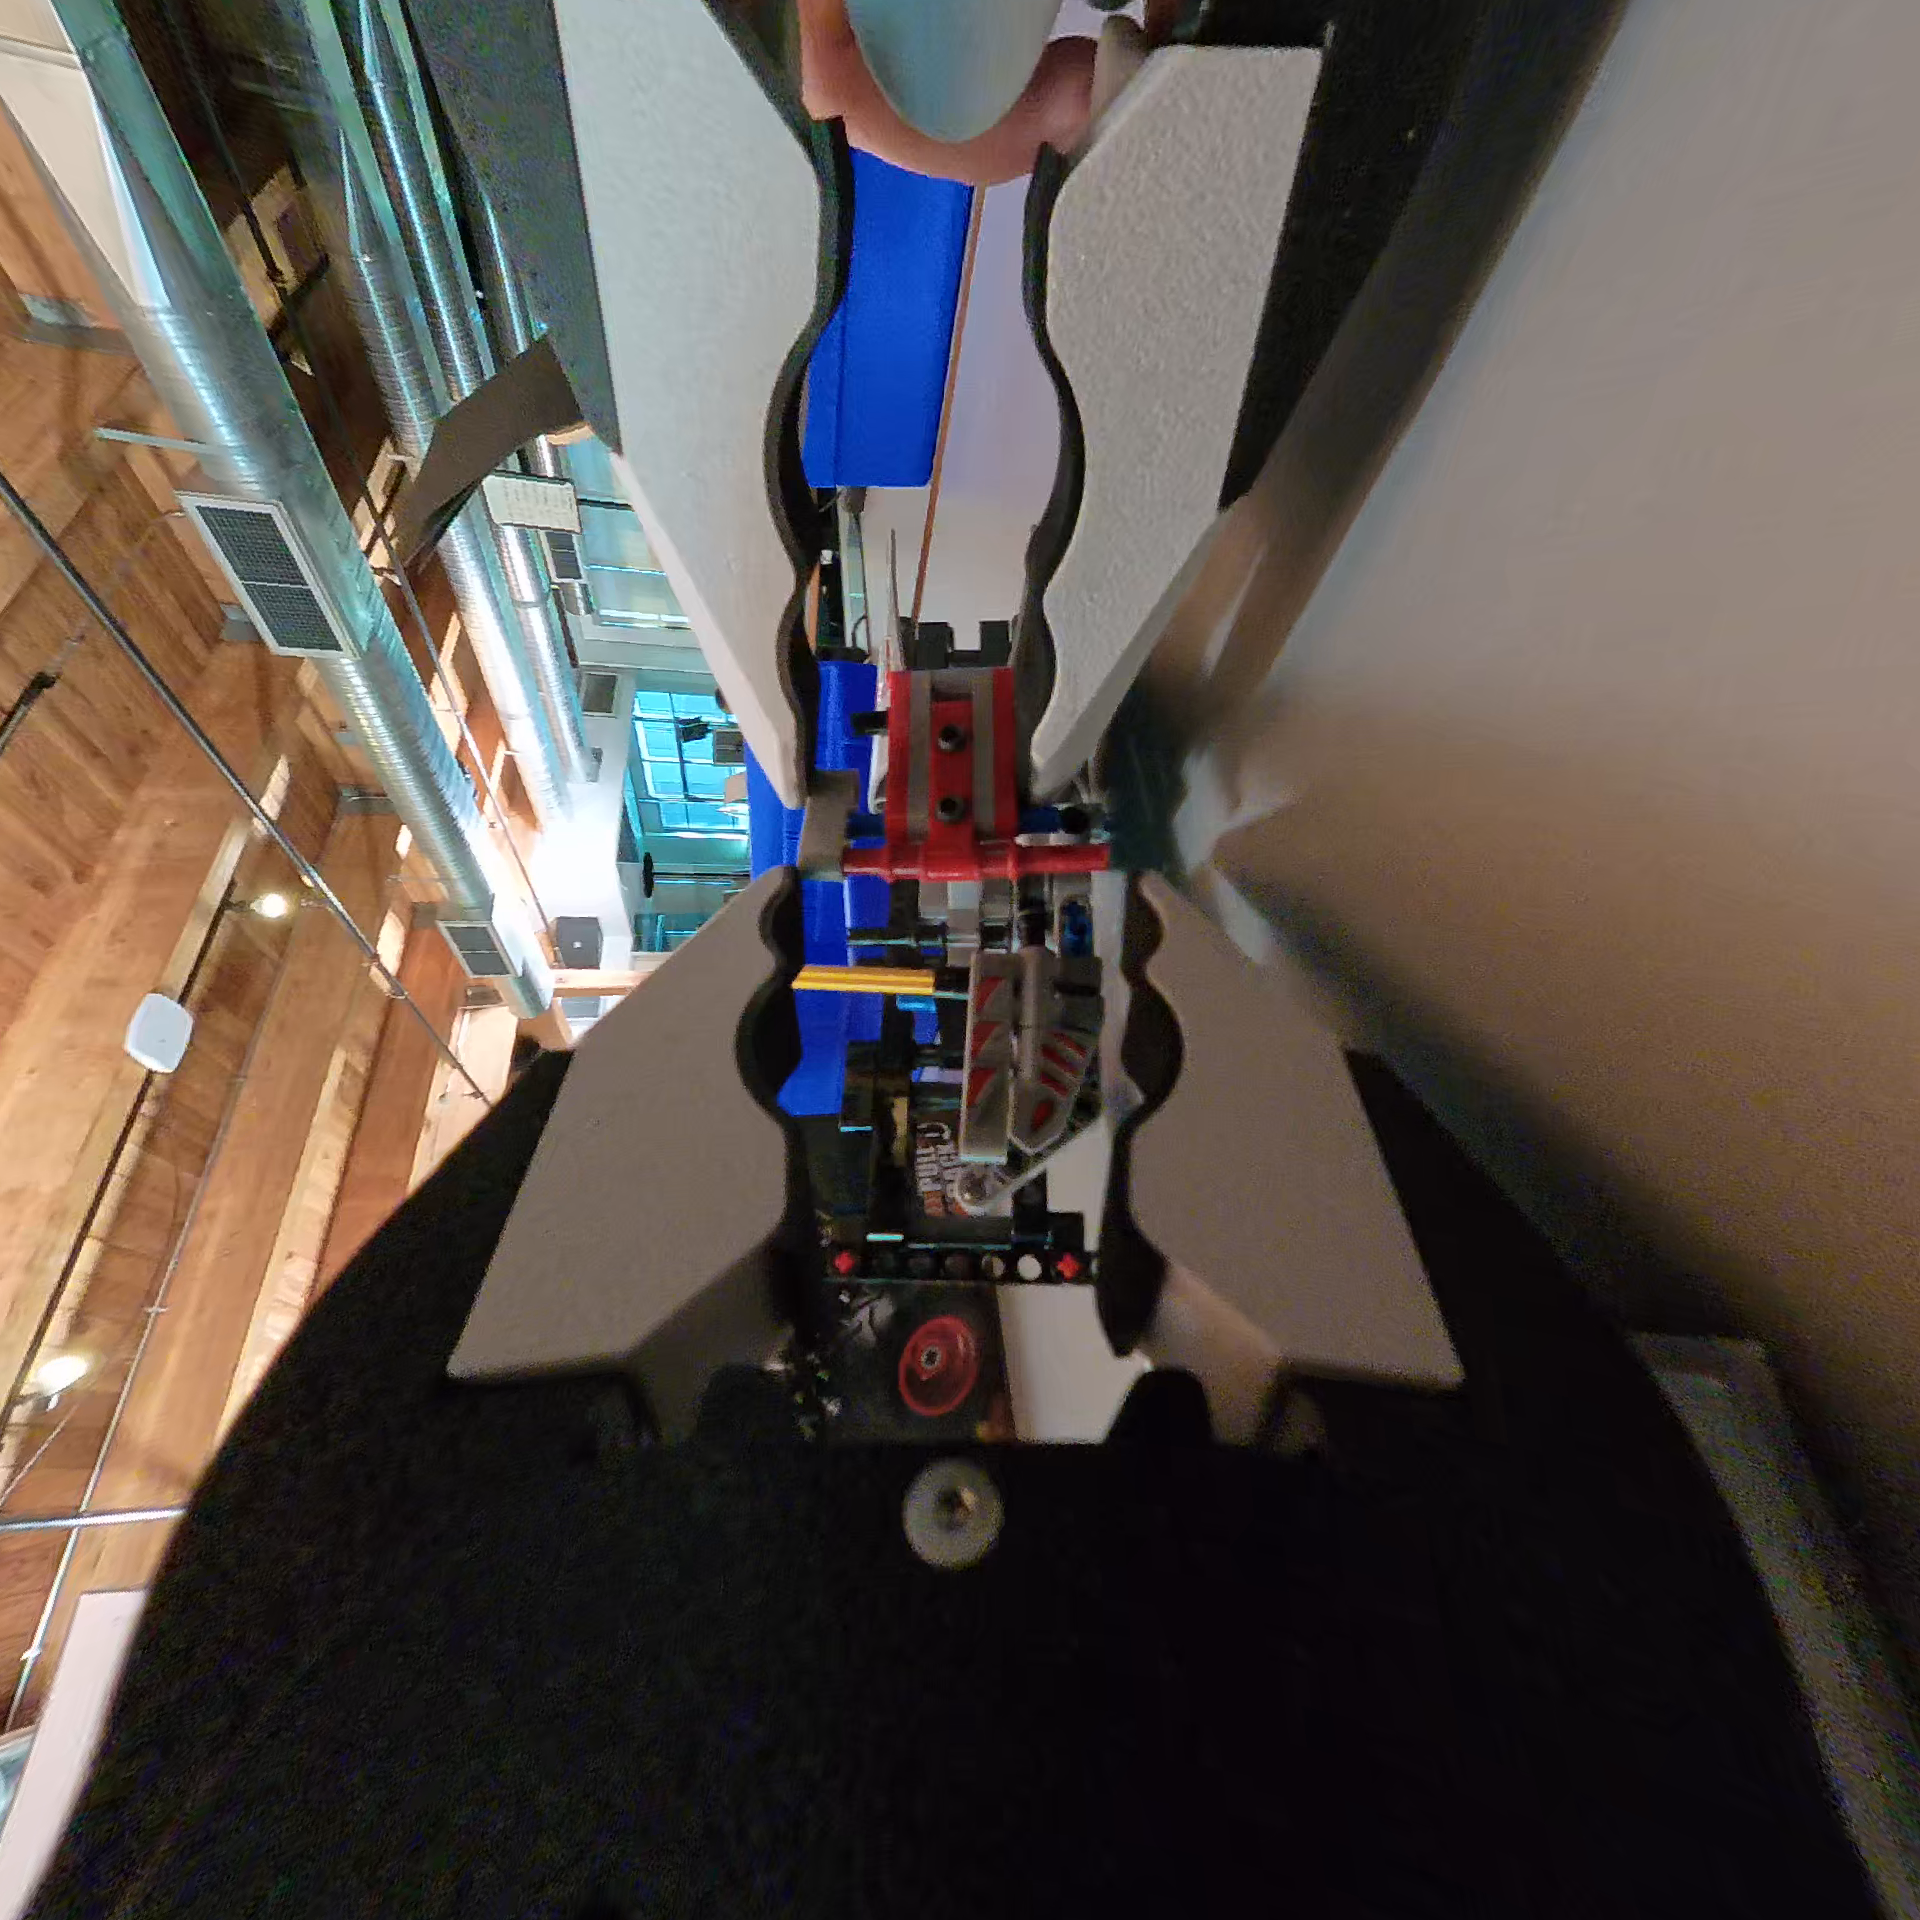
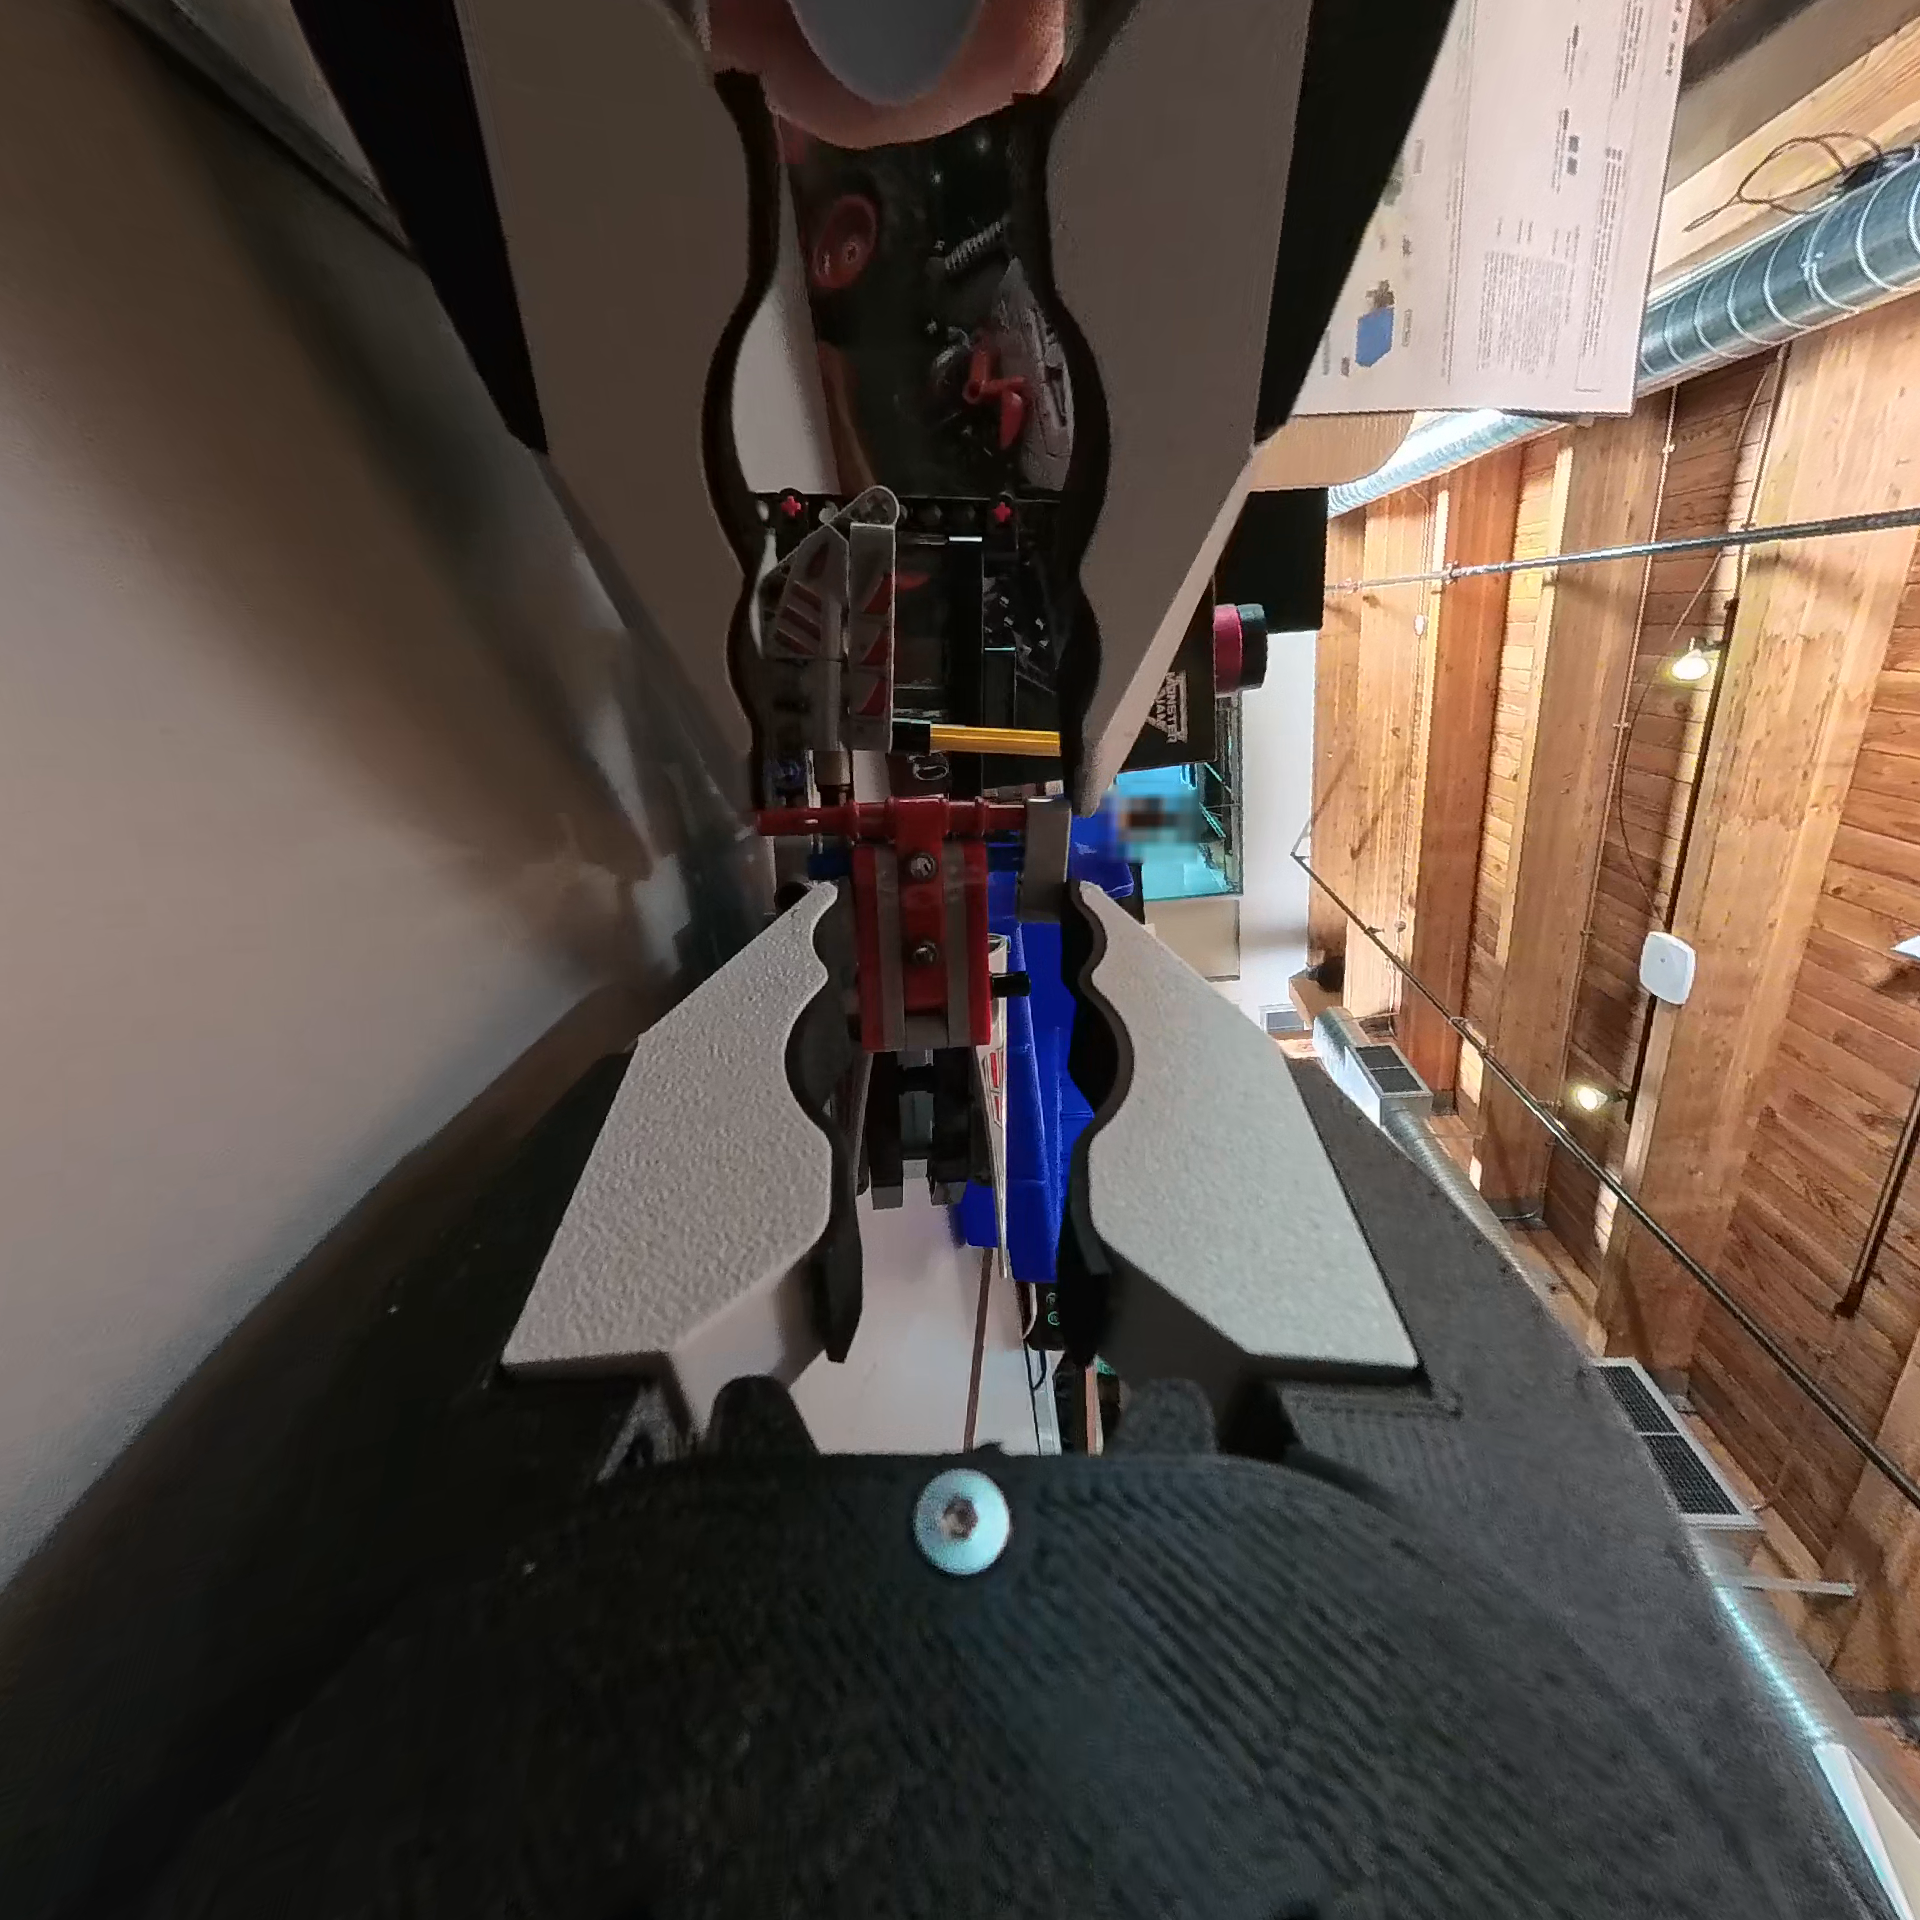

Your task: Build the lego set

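A partly built lego model point(image 1: 1023, 1060) hangs in the air between my two grippers, which face each other. It has a black holed beam point(image 1: 956, 1262), grey panels with red stripes, a yellow axle point(image 1: 862, 979), a red cross axle point(image 1: 977, 860) and a red front block point(image 1: 951, 769). My left gripper point(image 1: 961, 883) is shut on the model's black and grey end. My right gripper point(image 2: 951, 894) is shut on the red front block point(image 2: 920, 956). The right gripper also shows in the left wrist view point(image 1: 940, 779), and the left gripper in the right wrist view point(image 2: 925, 790).
A black tray with a red wheel point(image 1: 940, 1366) and loose small parts lies on the white table behind the model; the wheel also shows in the right wrist view point(image 2: 844, 244). Blue bins point(image 1: 883, 332) stand beyond. A person's thumb point(image 2: 894, 94) shows behind each far gripper. A beige wall point(image 1: 1558, 727) is close on one side.
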Available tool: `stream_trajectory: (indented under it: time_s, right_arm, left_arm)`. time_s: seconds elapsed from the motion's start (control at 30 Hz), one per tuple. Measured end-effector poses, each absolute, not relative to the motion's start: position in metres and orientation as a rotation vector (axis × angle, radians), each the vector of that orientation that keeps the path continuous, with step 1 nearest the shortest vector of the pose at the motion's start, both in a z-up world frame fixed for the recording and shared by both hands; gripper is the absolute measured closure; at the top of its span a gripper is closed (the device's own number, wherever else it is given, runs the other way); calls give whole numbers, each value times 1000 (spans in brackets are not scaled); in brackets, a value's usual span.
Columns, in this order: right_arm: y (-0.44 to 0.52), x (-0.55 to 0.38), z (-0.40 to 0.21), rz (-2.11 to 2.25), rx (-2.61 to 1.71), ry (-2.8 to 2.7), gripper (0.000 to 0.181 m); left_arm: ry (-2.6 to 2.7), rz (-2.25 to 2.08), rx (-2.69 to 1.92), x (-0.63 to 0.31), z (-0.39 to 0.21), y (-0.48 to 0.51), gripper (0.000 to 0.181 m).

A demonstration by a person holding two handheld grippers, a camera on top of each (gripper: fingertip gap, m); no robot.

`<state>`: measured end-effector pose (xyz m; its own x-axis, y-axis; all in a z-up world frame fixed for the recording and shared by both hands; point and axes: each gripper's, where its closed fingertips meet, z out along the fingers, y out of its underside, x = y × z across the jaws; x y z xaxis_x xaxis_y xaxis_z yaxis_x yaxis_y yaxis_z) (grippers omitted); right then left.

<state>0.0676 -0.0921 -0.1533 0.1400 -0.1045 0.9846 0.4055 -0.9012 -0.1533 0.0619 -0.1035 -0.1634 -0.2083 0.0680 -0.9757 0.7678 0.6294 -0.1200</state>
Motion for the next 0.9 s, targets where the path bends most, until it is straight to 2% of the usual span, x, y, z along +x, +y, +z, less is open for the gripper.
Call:
stream_trajectory:
  time_s: [0.9]
  right_arm:
    - [-108, 68, -154, -1804, -2048, -280, 143]
  left_arm:
    - [1667, -776, 624, 66, -161, -105, 126]
